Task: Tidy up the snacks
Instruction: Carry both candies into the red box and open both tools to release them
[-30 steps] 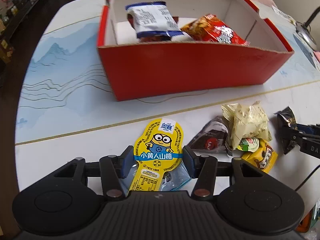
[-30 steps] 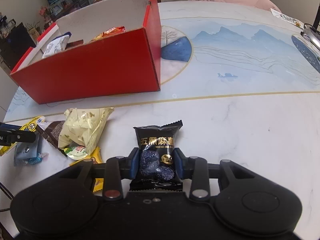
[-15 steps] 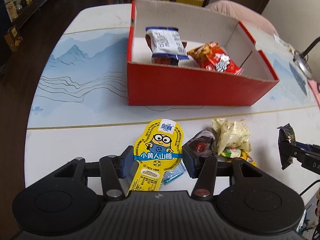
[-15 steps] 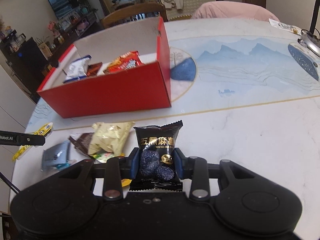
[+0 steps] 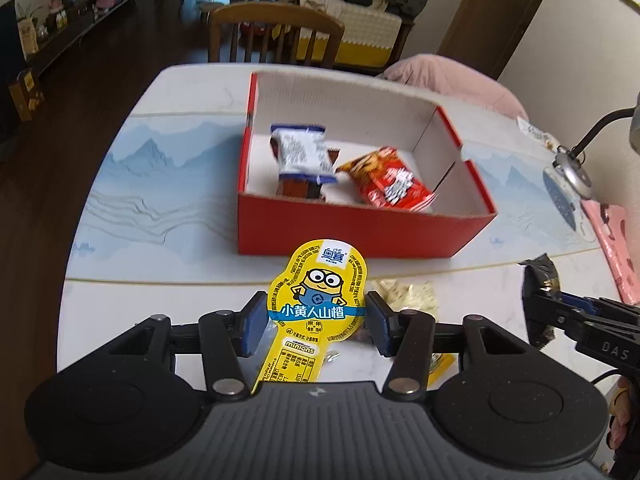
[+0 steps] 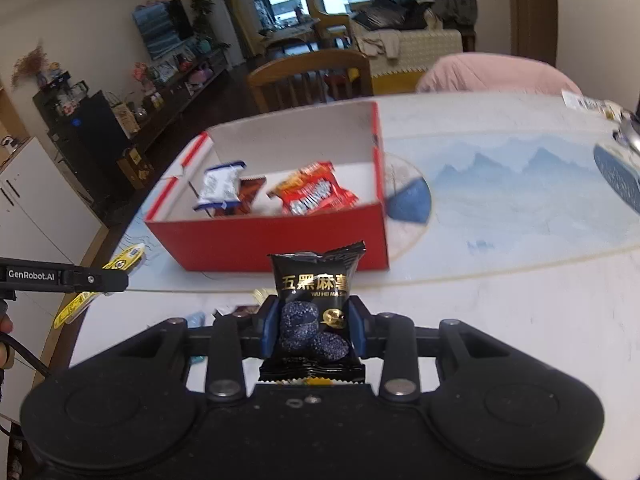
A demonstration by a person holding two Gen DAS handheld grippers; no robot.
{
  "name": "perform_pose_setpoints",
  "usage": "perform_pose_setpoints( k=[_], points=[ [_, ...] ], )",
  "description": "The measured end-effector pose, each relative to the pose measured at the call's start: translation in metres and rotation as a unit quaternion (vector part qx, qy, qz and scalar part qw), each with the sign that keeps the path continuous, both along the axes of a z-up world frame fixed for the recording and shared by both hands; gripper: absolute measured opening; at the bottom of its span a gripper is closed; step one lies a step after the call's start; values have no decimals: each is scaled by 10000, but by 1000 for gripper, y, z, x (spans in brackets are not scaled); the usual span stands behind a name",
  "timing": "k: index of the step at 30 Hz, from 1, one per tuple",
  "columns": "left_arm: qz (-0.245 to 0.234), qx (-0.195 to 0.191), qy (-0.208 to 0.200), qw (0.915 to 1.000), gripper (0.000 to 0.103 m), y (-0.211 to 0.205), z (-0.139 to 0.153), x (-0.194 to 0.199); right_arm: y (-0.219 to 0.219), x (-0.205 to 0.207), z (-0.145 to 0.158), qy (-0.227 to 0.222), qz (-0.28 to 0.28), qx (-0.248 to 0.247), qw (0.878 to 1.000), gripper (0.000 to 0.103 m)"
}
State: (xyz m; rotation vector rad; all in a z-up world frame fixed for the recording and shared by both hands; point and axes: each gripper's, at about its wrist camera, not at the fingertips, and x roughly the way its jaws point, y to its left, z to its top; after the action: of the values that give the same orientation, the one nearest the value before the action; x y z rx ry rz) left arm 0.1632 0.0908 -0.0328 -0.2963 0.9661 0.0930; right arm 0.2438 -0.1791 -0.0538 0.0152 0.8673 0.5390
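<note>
The left gripper [image 5: 316, 316] is clamped on a yellow snack [image 5: 318, 300] and the right gripper [image 6: 313, 326] on a black packet [image 6: 314, 308] (both above the table [image 6: 520, 312]), near the red box [image 5: 360, 232].

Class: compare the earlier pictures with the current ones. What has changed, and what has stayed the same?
Both grippers rose from the table, lifting their snacks: left gripper with the yellow pack, right gripper with the black pack. Unchanged: both grips, the red box and its snacks.
</note>
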Motion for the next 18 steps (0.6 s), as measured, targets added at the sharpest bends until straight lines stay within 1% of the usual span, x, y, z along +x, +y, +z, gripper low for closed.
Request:
perform_pose_setpoints(
  k=[8, 12, 18],
  points=[
    [4, 19, -257, 9997, 52, -10, 24, 11, 22, 14, 19, -277, 228, 23, 9994, 35],
    [-12, 50, -354, 9994, 52, -15, 33, 20, 30, 27, 25, -270, 265, 70, 9993, 35],
    [21, 159, -393, 9991, 52, -15, 42, 42, 44, 54, 35, -363, 316, 17, 9988, 35]
  ],
)
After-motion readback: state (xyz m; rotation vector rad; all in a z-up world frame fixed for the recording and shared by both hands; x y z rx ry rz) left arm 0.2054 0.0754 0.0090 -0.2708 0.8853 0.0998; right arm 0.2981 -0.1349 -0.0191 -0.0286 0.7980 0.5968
